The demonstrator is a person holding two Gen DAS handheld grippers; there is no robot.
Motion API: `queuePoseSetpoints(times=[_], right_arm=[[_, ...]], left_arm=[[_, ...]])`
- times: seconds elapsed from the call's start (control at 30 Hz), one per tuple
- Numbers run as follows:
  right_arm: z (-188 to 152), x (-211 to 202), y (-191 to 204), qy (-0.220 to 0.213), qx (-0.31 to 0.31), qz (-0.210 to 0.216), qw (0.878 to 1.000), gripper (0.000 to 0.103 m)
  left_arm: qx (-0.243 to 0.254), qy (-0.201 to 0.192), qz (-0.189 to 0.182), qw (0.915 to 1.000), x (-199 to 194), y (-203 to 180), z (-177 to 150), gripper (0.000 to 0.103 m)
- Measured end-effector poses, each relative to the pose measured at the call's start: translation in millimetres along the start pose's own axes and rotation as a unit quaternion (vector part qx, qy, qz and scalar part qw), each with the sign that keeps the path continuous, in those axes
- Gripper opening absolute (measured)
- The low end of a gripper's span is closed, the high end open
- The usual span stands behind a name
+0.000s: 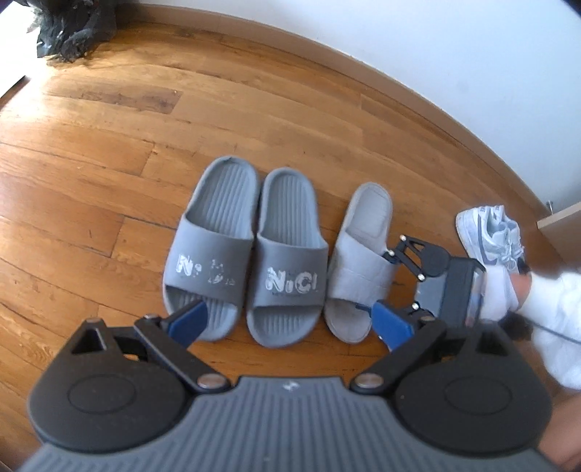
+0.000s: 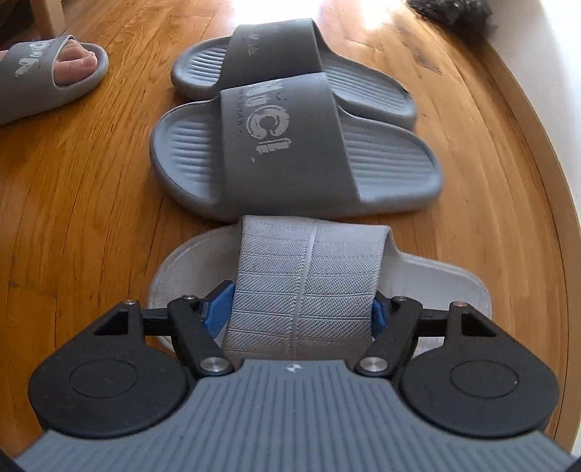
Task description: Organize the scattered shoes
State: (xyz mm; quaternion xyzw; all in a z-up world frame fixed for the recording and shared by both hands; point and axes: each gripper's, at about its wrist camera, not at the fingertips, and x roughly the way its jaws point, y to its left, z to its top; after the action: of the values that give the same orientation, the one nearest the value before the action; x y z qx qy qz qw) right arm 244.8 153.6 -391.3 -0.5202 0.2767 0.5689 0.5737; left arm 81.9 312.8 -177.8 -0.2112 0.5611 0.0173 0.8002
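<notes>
A wooden floor (image 1: 109,152) runs to a white wall (image 1: 435,54) with a wooden baseboard; sunlight glares on the boards at the far end beside a crumpled dark bag (image 1: 69,29). Two dark grey slides (image 1: 247,250) sit side by side on the floor, toes away from the wall, with a light grey slipper (image 1: 357,261) just beside them in the same line. A white sneaker (image 1: 490,232) lies further along, near a pale wooden furniture edge (image 1: 559,218).

The right gripper (image 2: 303,308) points steeply down over the slipper, held by a hand in a white sleeve (image 1: 555,308). Its blue fingers (image 2: 218,308) stand on either side of the slipper's woven strap (image 2: 308,283), pressed against its edges in a grip. The slipper's sole rests on or just above the boards; which cannot be told.

The left gripper (image 1: 287,319) hangs tilted downward near the toes of the slides, its blue fingers (image 1: 189,319) spread wide with nothing between them.

A foot in a matching grey slide (image 2: 51,76) stands on the floor, well apart from the row.
</notes>
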Motion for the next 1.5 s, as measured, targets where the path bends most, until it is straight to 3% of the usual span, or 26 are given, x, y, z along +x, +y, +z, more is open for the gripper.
queuePoseSetpoints(times=[0.27, 0.3, 0.37, 0.43, 0.57, 0.67, 0.73, 0.8, 0.9, 0.93, 0.97, 1.03, 1.1, 1.17, 1.27, 1.3, 1.33, 1.37, 1.5], right_arm=[[7, -2, 8, -0.005, -0.085, 0.001, 0.996, 0.073], [7, -1, 7, -0.004, -0.088, 0.000, 0.996, 0.077], [8, -2, 10, -0.006, -0.102, -0.033, 0.994, 0.100], [5, -15, 12, -0.025, -0.104, -0.060, 0.992, 0.102], [-20, -76, -6, -0.061, 0.003, -0.071, 0.996, 0.102], [-68, -130, -30, -0.091, 0.144, -0.088, 0.981, 0.102], [-119, -165, -45, -0.099, 0.259, -0.113, 0.954, 0.102], [-162, -187, -52, -0.103, 0.352, -0.134, 0.921, 0.102], [-233, -224, -51, -0.113, 0.481, -0.154, 0.856, 0.102], [-257, -235, -46, -0.118, 0.513, -0.151, 0.837, 0.102], [-264, -239, -43, -0.118, 0.517, -0.152, 0.834, 0.102], [-278, -246, -35, -0.118, 0.520, -0.153, 0.832, 0.102], [-284, -248, -26, -0.118, 0.505, -0.159, 0.840, 0.102], [-287, -247, -22, -0.121, 0.495, -0.157, 0.846, 0.102], [-290, -238, -26, -0.120, 0.504, -0.144, 0.843, 0.102], [-289, -236, -28, -0.118, 0.504, -0.142, 0.844, 0.102], [-289, -233, -28, -0.112, 0.504, -0.139, 0.845, 0.102], [-288, -230, -29, -0.106, 0.500, -0.138, 0.848, 0.102], [-284, -221, -29, -0.099, 0.499, -0.130, 0.851, 0.102]], left_arm=[[0.016, 0.019, -0.005, 0.9997, 1, -6, -7, 0.098], [0.017, 0.019, -0.005, 0.9997, 1, -7, -7, 0.098], [0.020, 0.020, 0.002, 0.9996, 2, -7, -7, 0.098], [0.025, 0.020, 0.016, 0.9994, 2, -7, -8, 0.098], [0.061, 0.011, 0.048, 0.9969, 5, -15, -4, 0.098], [0.133, -0.001, 0.076, 0.9882, 13, -38, -3, 0.098], [0.257, -0.012, 0.093, 0.9619, 37, -85, -6, 0.098], [0.370, -0.012, 0.070, 0.9264, 61, -130, -15, 0.098], [0.526, -0.010, 0.029, 0.8501, 103, -201, -44, 0.098], [0.558, -0.006, 0.012, 0.8300, 119, -220, -53, 0.098], [0.587, -0.002, -0.004, 0.8094, 135, -239, -62, 0.098], [0.611, 0.022, -0.025, 0.7911, 168, -266, -75, 0.098], [0.623, 0.067, -0.055, 0.7775, 214, -295, -92, 0.098], [0.625, 0.090, -0.064, 0.7726, 248, -310, -103, 0.098], [0.586, 0.106, -0.050, 0.8017, 287, -310, -108, 0.093], [0.558, 0.104, -0.064, 0.8208, 288, -304, -104, 0.087], [0.547, 0.098, -0.068, 0.8285, 287, -301, -103, 0.079], [0.534, 0.080, -0.061, 0.8394, 283, -294, -101, 0.077], [0.420, 0.033, -0.008, 0.9070, 277, -255, -73, 0.073]])
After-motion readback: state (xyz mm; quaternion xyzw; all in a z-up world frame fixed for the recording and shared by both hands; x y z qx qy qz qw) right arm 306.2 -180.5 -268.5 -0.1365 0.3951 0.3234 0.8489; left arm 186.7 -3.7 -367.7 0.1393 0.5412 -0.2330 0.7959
